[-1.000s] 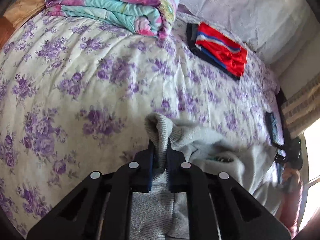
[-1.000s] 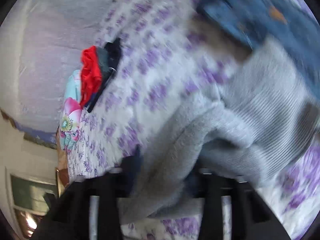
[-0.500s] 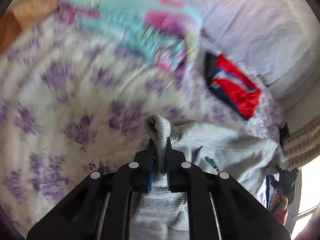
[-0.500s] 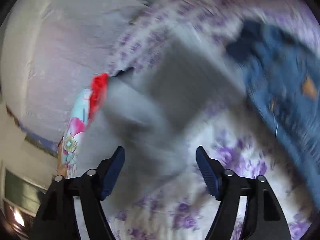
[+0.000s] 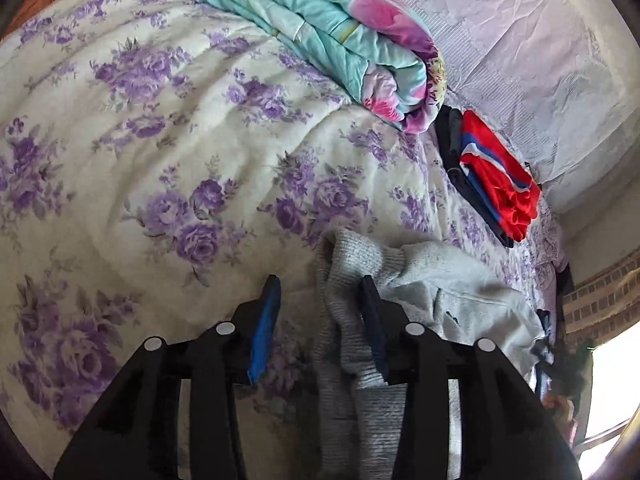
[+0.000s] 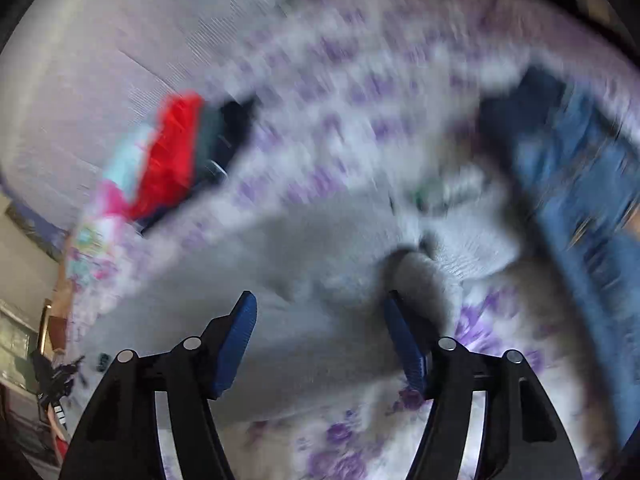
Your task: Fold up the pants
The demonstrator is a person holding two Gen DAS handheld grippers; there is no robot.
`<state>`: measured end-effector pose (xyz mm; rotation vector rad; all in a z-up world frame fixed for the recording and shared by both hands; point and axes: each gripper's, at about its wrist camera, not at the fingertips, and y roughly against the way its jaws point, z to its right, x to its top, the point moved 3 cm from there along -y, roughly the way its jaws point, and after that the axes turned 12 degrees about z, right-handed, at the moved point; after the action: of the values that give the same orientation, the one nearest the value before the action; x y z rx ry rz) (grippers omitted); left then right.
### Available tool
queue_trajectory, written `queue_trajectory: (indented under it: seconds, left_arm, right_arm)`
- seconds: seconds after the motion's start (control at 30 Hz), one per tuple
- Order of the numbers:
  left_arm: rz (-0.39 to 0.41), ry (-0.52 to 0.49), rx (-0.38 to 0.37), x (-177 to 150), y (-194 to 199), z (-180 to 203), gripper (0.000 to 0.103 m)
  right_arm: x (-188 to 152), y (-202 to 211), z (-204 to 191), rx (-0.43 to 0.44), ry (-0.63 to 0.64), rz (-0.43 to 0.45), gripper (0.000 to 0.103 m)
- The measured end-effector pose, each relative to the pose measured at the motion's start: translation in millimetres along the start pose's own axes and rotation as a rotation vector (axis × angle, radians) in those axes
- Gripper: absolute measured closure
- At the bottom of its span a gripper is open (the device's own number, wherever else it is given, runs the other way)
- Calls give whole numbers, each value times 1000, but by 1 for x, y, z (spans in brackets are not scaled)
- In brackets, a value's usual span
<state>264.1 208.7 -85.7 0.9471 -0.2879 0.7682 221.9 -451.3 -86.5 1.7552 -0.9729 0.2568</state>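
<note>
On the bed: grey pants (image 5: 440, 292) lie bunched on a floral sheet (image 5: 160, 152), at lower centre and right of the left view.
Left gripper (image 5: 320, 300): fingers spread; a ribbed fold of the pants stands between them, touching the right-hand finger (image 5: 374, 332), clear of the other. Nothing is pinched.
Right gripper (image 6: 320, 320): fingers spread wide over grey cloth; this view is blurred, so contact cannot be told.
Key relation: the cloth runs from between the left fingers away toward the lower right of the frame; I judge the left gripper nearer to a graspable edge.
Long axis: cannot tell, the pants are too crumpled.
Around: folded quilt (image 5: 320, 32) at upper centre, red garment (image 5: 496, 180) at right, jeans (image 6: 568, 184) at right of the right view.
Containers: none visible.
</note>
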Motion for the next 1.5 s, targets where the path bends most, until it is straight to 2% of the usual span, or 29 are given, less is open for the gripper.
queue_trajectory:
  seconds: [0.03, 0.07, 0.13, 0.2, 0.23, 0.27, 0.33, 0.47, 0.6, 0.63, 0.7, 0.8, 0.93, 1.0, 1.07, 1.17, 1.2, 1.23, 1.27, 1.4, 1.5]
  left_arm:
    - [-3, 28, -23, 1, 3, -5, 62]
    - [-5, 66, -42, 1, 6, -10, 62]
    - [7, 118, -48, 2, 22, -16, 60]
    - [46, 76, -53, 1, 49, -11, 47]
    - [68, 37, -42, -2, 65, -8, 34]
    - [83, 11, -24, -6, 79, -7, 27]
    - [73, -8, -23, -15, 96, -7, 27]
    - [-19, 32, -103, -50, 112, -12, 27]
    - [-123, 47, -183, -95, 105, -3, 27]
    - [-123, 33, -179, -102, 105, 1, 27]
    - [-71, -29, -130, -112, 107, 11, 27]
    - [-39, -22, -131, -113, 102, 18, 27]
    - [9, 12, -119, -106, 85, 19, 30]
    - [23, 12, -99, -104, 84, 24, 42]
    - [21, 7, -82, -104, 83, 29, 61]
    - [29, -10, -56, -101, 87, 41, 75]
    - [33, -27, -42, -99, 88, 45, 75]
    - [35, -45, -24, -96, 90, 49, 77]
    - [32, -50, -11, -92, 92, 53, 78]
    - [28, -11, -37, -69, 92, 68, 78]
    - [42, -39, 1, -68, 91, 75, 78]
  right_arm:
    - [-1, 2, 3, 13, 5, 52, 44]
    - [2, 5, 3, -5, 27, 54, 47]
    - [4, 20, 3, -3, 3, 50, 46]
    - [5, 57, 0, 64, -25, 92, 44]
    - [3, 78, -2, 98, -23, 111, 39]
    - [0, 105, -6, 126, -6, 141, 34]
    - [-12, 145, -14, 145, 48, 187, 28]
    - [-57, 209, -16, 158, 158, 222, 21]
    - [-103, 250, 4, 167, 145, 244, 21]
    - [-113, 258, 12, 176, 125, 243, 21]
    - [-129, 270, 28, 182, 103, 234, 21]
    - [-148, 283, 49, 152, 126, 228, 21]
    - [-167, 289, 72, 126, 189, 205, 21]
    - [-178, 287, 84, 110, 221, 191, 21]
    - [-186, 279, 96, 124, 203, 166, 21]
    - [-189, 260, 100, 143, 169, 149, 21]
    - [-185, 252, 98, 119, 171, 166, 23]
    - [-179, 246, 97, 106, 169, 184, 33]
    - [-168, 237, 93, 113, 152, 196, 38]
    - [-109, 198, 80, 81, 57, 205, 38]
    - [-82, 177, 72, 52, 77, 180, 38]
